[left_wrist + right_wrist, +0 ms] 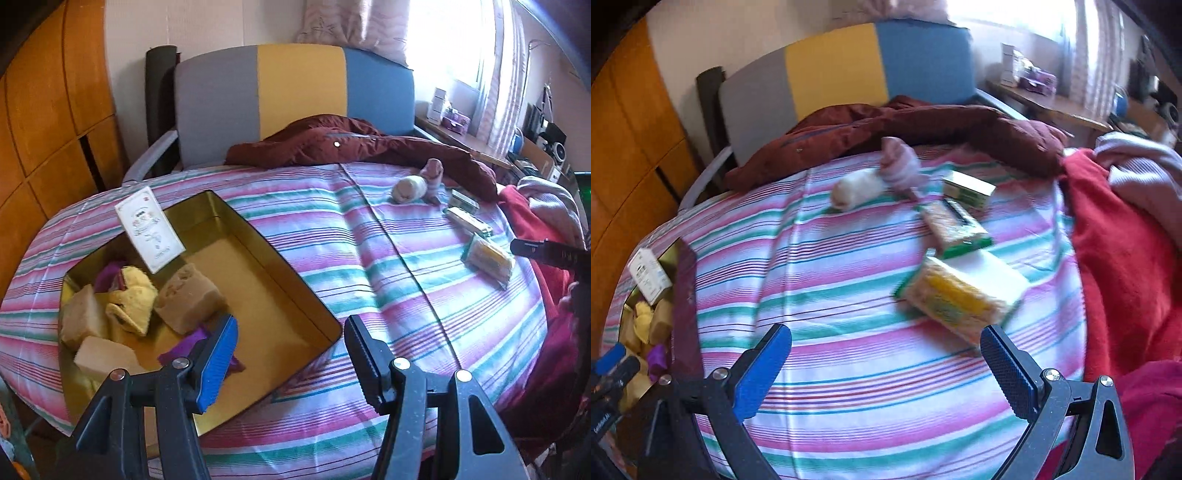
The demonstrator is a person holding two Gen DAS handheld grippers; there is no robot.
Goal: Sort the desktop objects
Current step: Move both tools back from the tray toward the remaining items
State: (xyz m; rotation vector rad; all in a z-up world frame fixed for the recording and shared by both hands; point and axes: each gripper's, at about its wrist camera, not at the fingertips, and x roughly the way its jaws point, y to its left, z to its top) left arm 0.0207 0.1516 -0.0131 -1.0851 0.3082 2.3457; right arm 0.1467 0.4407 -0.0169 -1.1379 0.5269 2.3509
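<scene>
My left gripper (291, 354) hangs with its jaws spread wide and nothing between them, poised over the near right corner of the gold tin (258, 236), which sits on the striped bedspread (369, 258). Inside the tin's left half I see pale soap-like blocks (83, 319), a tan sponge-like chunk (190, 295), a yellow cloth piece (135, 291) and purple scraps (184, 345), with a white card box (149, 229) leaning on the far left rim. My right gripper (886, 360) is likewise wide open and holding nothing, low over bare stripes. Just beyond its right finger lies a yellow-and-green wrapped packet (960, 295), blurred in this view, resting partly on something flat and white (997, 269). Past that is a second green-edged packet (955, 229), then a small green-and-white box (969, 192). Left of the box lie a rolled white sock (855, 192) and a pink striped sock (899, 164), touching each other. A dark red jacket (923, 125) is heaped along the far edge of the spread, a bright red garment (1119, 266) lies to the right, and behind everything stands a grey, yellow and blue headboard (295, 92).
</scene>
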